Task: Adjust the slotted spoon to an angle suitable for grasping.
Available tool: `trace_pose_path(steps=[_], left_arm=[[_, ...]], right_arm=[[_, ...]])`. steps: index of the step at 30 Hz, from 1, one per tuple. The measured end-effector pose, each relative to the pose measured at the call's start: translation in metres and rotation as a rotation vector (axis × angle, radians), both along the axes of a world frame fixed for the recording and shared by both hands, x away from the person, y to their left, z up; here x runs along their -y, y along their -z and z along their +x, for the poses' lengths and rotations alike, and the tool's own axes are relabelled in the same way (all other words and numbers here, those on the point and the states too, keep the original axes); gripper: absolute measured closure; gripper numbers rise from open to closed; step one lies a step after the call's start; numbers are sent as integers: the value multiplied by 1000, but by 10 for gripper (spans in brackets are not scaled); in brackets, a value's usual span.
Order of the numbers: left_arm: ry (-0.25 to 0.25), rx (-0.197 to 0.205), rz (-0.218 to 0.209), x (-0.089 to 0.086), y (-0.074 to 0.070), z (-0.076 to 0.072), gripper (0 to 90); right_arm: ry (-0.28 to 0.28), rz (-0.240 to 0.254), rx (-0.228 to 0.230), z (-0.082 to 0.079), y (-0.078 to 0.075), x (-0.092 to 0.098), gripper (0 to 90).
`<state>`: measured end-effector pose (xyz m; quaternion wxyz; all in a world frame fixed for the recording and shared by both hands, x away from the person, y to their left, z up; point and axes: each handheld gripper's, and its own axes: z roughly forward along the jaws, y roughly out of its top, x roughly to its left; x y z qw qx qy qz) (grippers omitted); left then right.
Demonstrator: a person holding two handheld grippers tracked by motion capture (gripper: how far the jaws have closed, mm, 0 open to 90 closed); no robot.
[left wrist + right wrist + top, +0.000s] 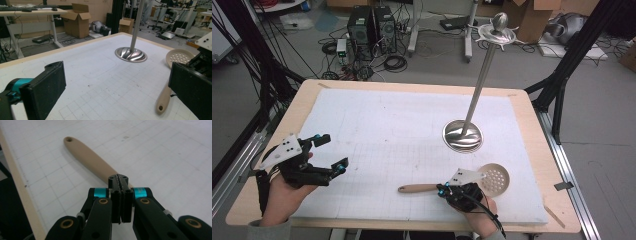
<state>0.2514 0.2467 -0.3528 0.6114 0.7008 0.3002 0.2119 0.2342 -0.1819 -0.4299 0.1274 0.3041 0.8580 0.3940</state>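
My right tool [446, 190] has its jaws pressed together with nothing between them, poised right over the handle of the slotted spoon [439, 187]; I can't tell whether the tips touch it. The spoon lies flat on the table [532, 107] near my edge, at about 5 o'clock from the centre — handle end pointing to 9 o'clock, perforated bowl [495, 178] toward 3 o'clock. The metal stand [463, 135] rises just past the bowl, at 11 o'clock from it.

I judge the spoon light and stiff, one rigid piece, unlikely to break. Its handle looks smooth and rounded, so it could roll or slip in a pinch. I'd grip mid-handle, across the flattened width, closer to the bowl for balance — the hole at the handle end hints at hanging.

My left tool [332, 152] is spread wide, holding nothing, well apart at 9 o'clock.
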Motion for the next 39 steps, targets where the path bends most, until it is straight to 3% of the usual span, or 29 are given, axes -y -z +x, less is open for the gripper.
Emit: trace_pose_path(steps=[6, 11, 21, 39], left_arm=[[1, 3, -1, 0, 0, -1, 17], [-3, 0, -4, -2, 0, -1, 17], [-6, 2, -3, -5, 0, -3, 17], [-3, 0, 0, -5, 0, -4, 17]], right_arm=[[-49, -44, -1, 4, 7, -27, 897], [-56, -55, -1, 14, 10, -41, 897], [-7, -51, 20, 37, 13, -58, 897], [99, -38, 64, 64, 17, -62, 897]])
